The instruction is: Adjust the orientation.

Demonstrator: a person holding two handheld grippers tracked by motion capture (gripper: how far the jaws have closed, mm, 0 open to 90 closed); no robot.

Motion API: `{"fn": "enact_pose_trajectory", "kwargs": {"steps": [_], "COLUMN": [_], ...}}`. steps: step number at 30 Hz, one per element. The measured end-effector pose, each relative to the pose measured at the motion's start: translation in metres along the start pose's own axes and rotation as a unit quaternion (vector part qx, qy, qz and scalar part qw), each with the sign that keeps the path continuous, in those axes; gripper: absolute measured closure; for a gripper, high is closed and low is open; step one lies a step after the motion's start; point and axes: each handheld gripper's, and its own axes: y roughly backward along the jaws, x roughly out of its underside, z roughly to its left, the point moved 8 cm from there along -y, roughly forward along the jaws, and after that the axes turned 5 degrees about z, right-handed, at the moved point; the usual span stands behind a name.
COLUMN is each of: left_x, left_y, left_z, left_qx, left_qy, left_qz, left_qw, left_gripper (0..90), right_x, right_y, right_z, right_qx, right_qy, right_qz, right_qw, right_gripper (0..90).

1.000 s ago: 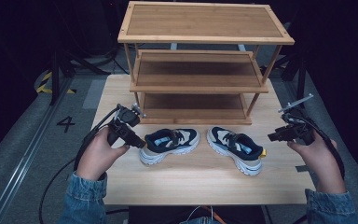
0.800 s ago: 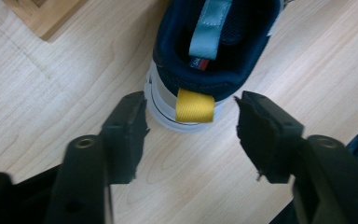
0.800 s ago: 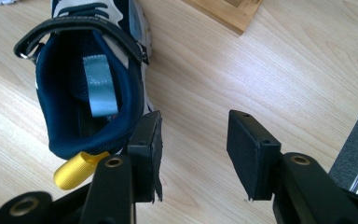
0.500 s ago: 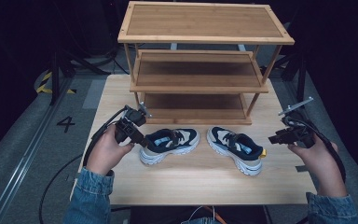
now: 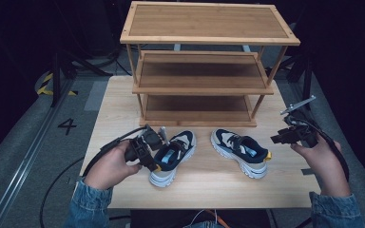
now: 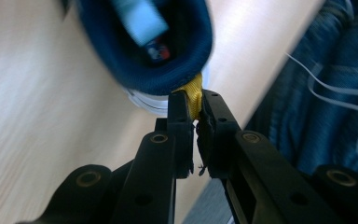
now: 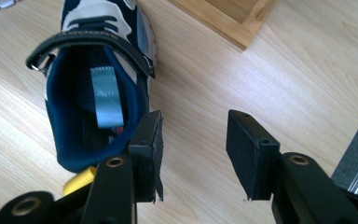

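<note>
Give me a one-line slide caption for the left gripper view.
Left gripper shut on the yellow heel tab of a navy sneaker resting on the wooden table.

**Three cameras, one pair of shoes**

The high view is looking forward and down from the person's side, taking in the whole bench (image 5: 209, 185) and the rack (image 5: 204, 71) behind. The left gripper view is riding very close, staring along its jaws at the left shoe's (image 6: 144, 46) heel. The right gripper view is hovering a little farther off, facing down onto the right shoe (image 7: 93, 98), which the high view is also showing (image 5: 240, 152).
</note>
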Motion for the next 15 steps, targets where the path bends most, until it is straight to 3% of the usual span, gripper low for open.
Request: {"fn": "enact_pose_trajectory", "kwargs": {"steps": [3, 6, 9, 10, 12, 13, 15], "left_x": [-0.001, 0.0, -0.003, -0.003, -0.008, -0.01, -0.015], "left_y": [-0.001, 0.002, 0.021, 0.021, 0.03, 0.033, 0.035], "left_z": [-0.011, -0.012, -0.006, -0.006, 0.004, 0.011, 0.024], "left_qx": [0.022, 0.031, 0.0, 0.0, -0.036, -0.056, -0.075], "left_qy": [-0.016, -0.012, 0.001, 0.001, 0.022, 0.033, 0.062], "left_qz": [0.004, -0.008, -0.063, -0.063, -0.102, -0.114, -0.13], "left_qw": [0.9996, 0.9994, 0.998, 0.998, 0.9938, 0.9913, 0.9868], "left_gripper": [80.4, 69.7, 58.1, 57.6, 52.5, 49.1, 47.5], "right_x": [-0.003, -0.004, -0.003, -0.003, -0.002, -0.001, 0.002], "right_y": [-0.002, -0.002, -0.001, -0.001, 0.0, 0.0, 0.0], "right_z": [0.003, 0.004, 0.002, 0.002, 0.002, 0.002, 0.002], "right_qx": [-0.001, -0.002, 0.002, 0.002, 0.002, 0.002, 0.004], "right_qy": [0.008, 0.011, 0.011, 0.011, 0.006, 0.006, 0.005], "right_qz": [0.001, 0.001, -0.001, -0.001, -0.003, -0.003, -0.001], "right_qw": [1.0, 0.9999, 0.9999, 0.9999, 1.0, 1.0, 1.0], "right_gripper": [56.1, 56.0, 55.7, 55.7, 55.4, 55.0, 54.6]}}
